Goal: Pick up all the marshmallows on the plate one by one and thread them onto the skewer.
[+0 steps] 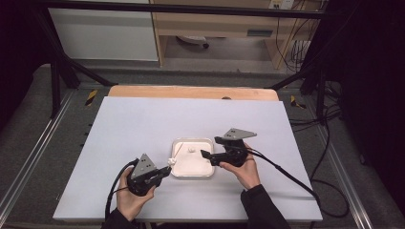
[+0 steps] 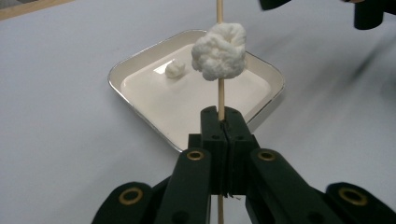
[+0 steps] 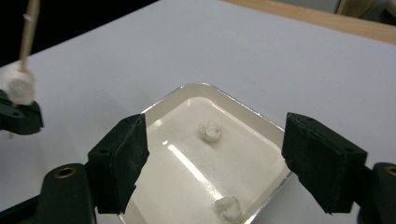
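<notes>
We're seeing the left gripper (image 2: 223, 122) clamping a wooden skewer (image 2: 219, 95) with a white lump (image 2: 219, 51) threaded on it, just beyond its tips, by the tray's (image 1: 176, 143) left edge. The right gripper (image 3: 215, 158) is hanging spread wide over the tray; its view is showing two loose lumps: one (image 3: 209, 131) mid-tray, one (image 3: 228, 208) by the near rim.

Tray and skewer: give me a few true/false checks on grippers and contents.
1. The left gripper is shut on the wooden skewer. True.
2. The skewer carries no piece. False: a white lump sits on it.
3. The right gripper is shut on a white piece. False: its jaws stand wide open over the tray.
4. Two loose white pieces lie in the tray. True: one farther in, one near the rim.
5. The tray is round. False: it is square with rounded corners.
</notes>
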Demonstrator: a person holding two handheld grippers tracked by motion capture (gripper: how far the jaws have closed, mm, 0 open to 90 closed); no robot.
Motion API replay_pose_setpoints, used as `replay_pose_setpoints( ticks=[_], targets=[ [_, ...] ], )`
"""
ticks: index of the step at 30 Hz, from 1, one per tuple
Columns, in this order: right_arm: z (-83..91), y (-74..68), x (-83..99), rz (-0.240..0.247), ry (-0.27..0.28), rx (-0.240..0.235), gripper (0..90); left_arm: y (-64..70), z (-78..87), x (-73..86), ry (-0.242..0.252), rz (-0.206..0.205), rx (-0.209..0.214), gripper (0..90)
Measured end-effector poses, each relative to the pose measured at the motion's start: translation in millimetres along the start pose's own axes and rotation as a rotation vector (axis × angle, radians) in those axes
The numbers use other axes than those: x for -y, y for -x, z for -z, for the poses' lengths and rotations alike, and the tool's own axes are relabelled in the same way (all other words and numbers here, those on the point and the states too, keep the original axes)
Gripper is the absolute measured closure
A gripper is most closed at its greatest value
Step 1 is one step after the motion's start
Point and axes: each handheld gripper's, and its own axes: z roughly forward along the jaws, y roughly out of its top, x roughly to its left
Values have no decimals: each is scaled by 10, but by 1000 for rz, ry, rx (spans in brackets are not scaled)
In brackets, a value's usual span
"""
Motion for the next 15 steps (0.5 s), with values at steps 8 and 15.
replay_pose_setpoints(
  ticks=[8, 15],
  targets=[
    [-519, -43, -10, 44, -112, 12, 311, -27, -19, 62, -18, 2, 2, 886],
    [-778, -10, -25, 65, -179, 26, 458, -37, -15, 60, -12, 4, 4, 887]
  ],
)
